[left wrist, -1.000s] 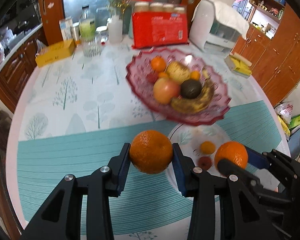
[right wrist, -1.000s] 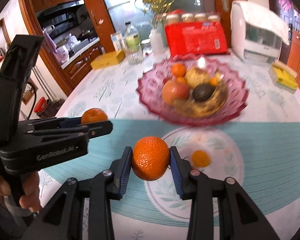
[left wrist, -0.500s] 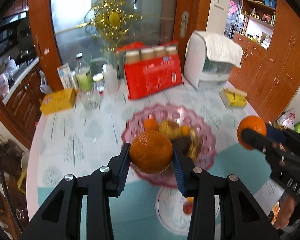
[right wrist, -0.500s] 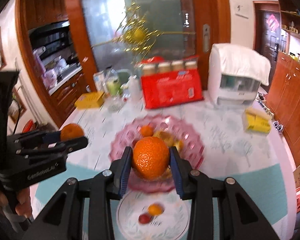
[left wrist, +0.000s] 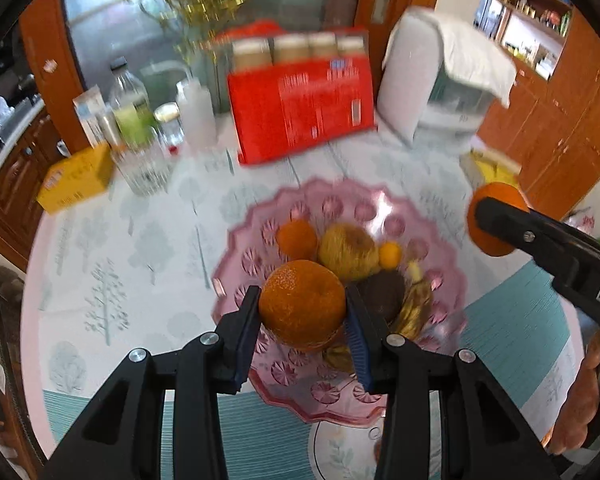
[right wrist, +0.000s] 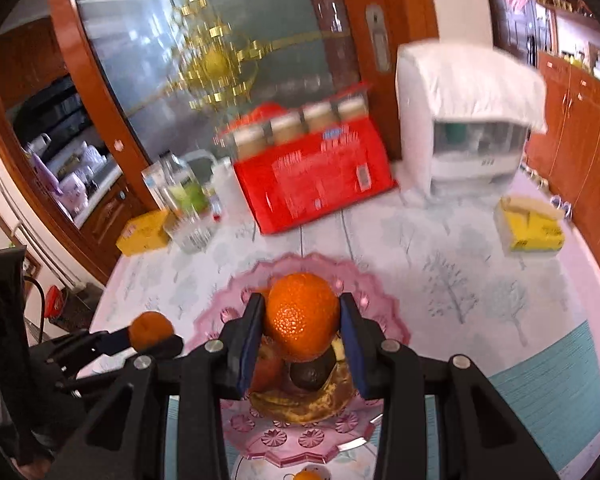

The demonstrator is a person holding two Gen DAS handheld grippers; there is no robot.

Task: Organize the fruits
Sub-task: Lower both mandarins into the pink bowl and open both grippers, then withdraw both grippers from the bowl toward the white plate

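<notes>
**A:** What has changed since a moment ago?

**B:** Both grippers have come forward from over the small white plate. They now hang above the pink glass fruit bowl (left wrist: 384, 210).

**A:** Where are the oranges?

**B:** The left gripper (left wrist: 303, 318) pinches one orange (left wrist: 302, 305) between its blue pads, fruit centred between the fingertips, over the bowl's near half. The right gripper (right wrist: 301, 325) clamps a second orange (right wrist: 303, 316) the same way, directly above the piled fruit.

**A:** Does one camera show more than the other?

**B:** Yes. The left wrist view lays the bowl open: a small orange (left wrist: 297, 239), a yellowish round fruit (left wrist: 348, 252), a tiny citrus (left wrist: 390, 255), a dark avocado (left wrist: 382, 295) and a browned banana (left wrist: 414, 312). The right wrist view adds a reddish apple (right wrist: 266, 368) and a yellow box (right wrist: 534, 232) on the tablecloth.

**A:** Anything hard to make out?

**B:** The background is motion-blurred, so the red package (left wrist: 302, 110) cannot be read. The white plate (left wrist: 340, 456) is mostly hidden behind the fingers and cut off below.
</notes>
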